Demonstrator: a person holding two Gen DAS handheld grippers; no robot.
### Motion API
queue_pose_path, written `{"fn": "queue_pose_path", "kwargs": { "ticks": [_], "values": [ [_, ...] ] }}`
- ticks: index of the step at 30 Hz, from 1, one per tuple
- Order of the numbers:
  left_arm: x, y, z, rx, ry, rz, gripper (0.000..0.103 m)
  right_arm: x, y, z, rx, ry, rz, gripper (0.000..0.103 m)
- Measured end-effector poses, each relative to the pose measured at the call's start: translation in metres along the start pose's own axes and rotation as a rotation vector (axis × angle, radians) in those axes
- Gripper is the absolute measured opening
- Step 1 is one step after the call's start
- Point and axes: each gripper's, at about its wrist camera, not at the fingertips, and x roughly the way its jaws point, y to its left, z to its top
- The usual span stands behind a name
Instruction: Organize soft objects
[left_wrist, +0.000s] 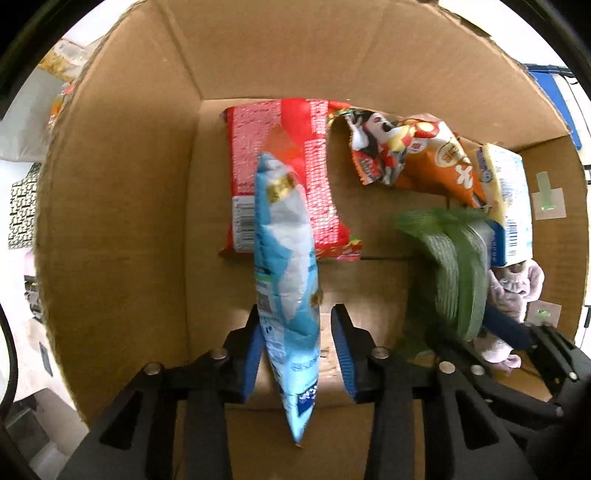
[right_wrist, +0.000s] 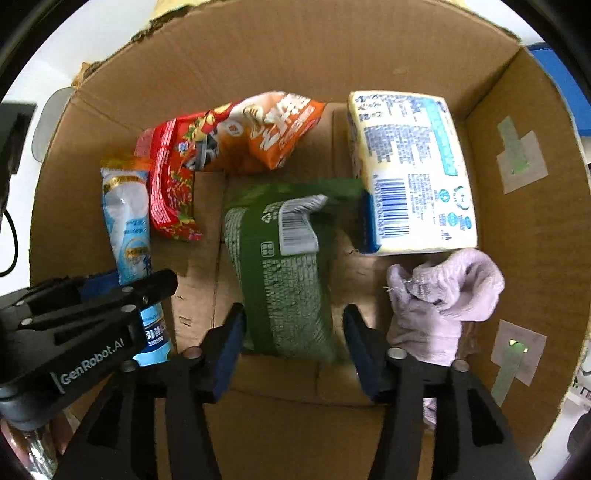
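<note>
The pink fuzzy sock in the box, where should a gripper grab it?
Probably the bunched upper fold of the pink sock, coming straight down from above. It lies crumpled on the cardboard box floor, hemmed in by the box wall, the white tissue pack and the right gripper, so a sideways approach looks blocked.

The left claw points down, its two blue-padded fingers spread with a gap on the right side; a packet hangs between them, and whether it is gripped cannot be told. The right claw also points down, fingers parted wide, close alongside the left claw, whose black frame shows at the lower left of the right wrist view.
</note>
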Motion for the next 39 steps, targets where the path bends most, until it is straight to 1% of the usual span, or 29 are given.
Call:
{"fn": "queue_pose_path", "kwargs": {
  "ticks": [3, 5, 8, 9, 10, 11, 12, 13, 14, 15, 16, 18, 20, 22, 24, 29, 33, 36, 39],
  "values": [
    [-0.003, 0.004, -0.009, -0.014, -0.018, 0.001, 0.041, -0.003, 0.000, 0.000, -0.005, -0.014, -0.001, 0.062],
    [-0.011, 0.009, -0.013, -0.020, -0.039, 0.010, 0.049, -0.007, 0.000, -0.001, -0.010, -0.023, -0.013, 0.064],
    [-0.022, 0.013, -0.016, -0.032, -0.057, 0.007, 0.058, -0.016, -0.004, -0.004, -0.013, -0.043, -0.039, 0.071],
    [-0.024, 0.013, -0.018, -0.034, -0.063, 0.001, 0.059, -0.019, -0.007, -0.005, -0.012, -0.050, -0.043, 0.073],
    [-0.027, 0.013, -0.021, -0.033, -0.071, 0.004, 0.063, -0.021, -0.009, -0.006, -0.012, -0.056, -0.055, 0.079],
    [-0.030, 0.012, -0.024, -0.032, -0.080, 0.001, 0.069, -0.024, -0.012, -0.008, -0.011, -0.063, -0.069, 0.081],
    [-0.034, 0.009, -0.027, -0.028, -0.088, -0.006, 0.075, -0.026, -0.014, -0.009, -0.009, -0.069, -0.071, 0.086],
    [-0.036, 0.007, -0.029, -0.024, -0.095, -0.001, 0.087, -0.029, -0.016, -0.011, -0.005, -0.077, -0.071, 0.093],
    [-0.041, 0.004, -0.031, -0.019, -0.112, 0.009, 0.094, -0.038, -0.016, -0.014, 0.000, -0.086, -0.076, 0.095],
    [-0.046, -0.003, -0.034, -0.015, -0.132, 0.021, 0.094, -0.041, -0.017, -0.015, 0.003, -0.093, -0.079, 0.099],
    [-0.051, -0.007, -0.037, -0.013, -0.151, 0.033, 0.095, -0.045, -0.020, -0.017, 0.009, -0.103, -0.084, 0.100],
    [-0.060, -0.010, -0.042, -0.017, -0.166, 0.032, 0.095, -0.052, -0.025, -0.023, 0.012, -0.114, -0.096, 0.101],
    [-0.069, -0.013, -0.048, -0.020, -0.189, 0.034, 0.098, -0.060, -0.033, -0.027, 0.020, -0.122, -0.101, 0.102],
    [-0.077, -0.018, -0.044, -0.018, -0.213, 0.043, 0.098, -0.068, -0.035, -0.031, 0.029, -0.139, -0.105, 0.103],
    [-0.088, -0.018, -0.044, -0.019, -0.230, 0.048, 0.099, -0.081, -0.033, -0.041, 0.036, -0.152, -0.107, 0.103],
    [-0.125, -0.017, -0.054, -0.004, -0.309, 0.059, 0.099, -0.109, -0.031, -0.053, 0.033, -0.198, -0.106, 0.103],
    [-0.163, -0.025, -0.081, 0.015, -0.373, 0.090, 0.099, -0.149, -0.032, -0.074, 0.042, -0.254, -0.104, 0.103],
    [-0.201, -0.029, -0.113, 0.021, -0.436, 0.108, 0.099, -0.183, -0.028, -0.098, 0.046, -0.296, -0.097, 0.103],
    [-0.234, -0.031, -0.143, 0.021, -0.481, 0.103, 0.099, -0.226, -0.025, -0.128, 0.040, -0.361, -0.092, 0.103]
  ]
}}
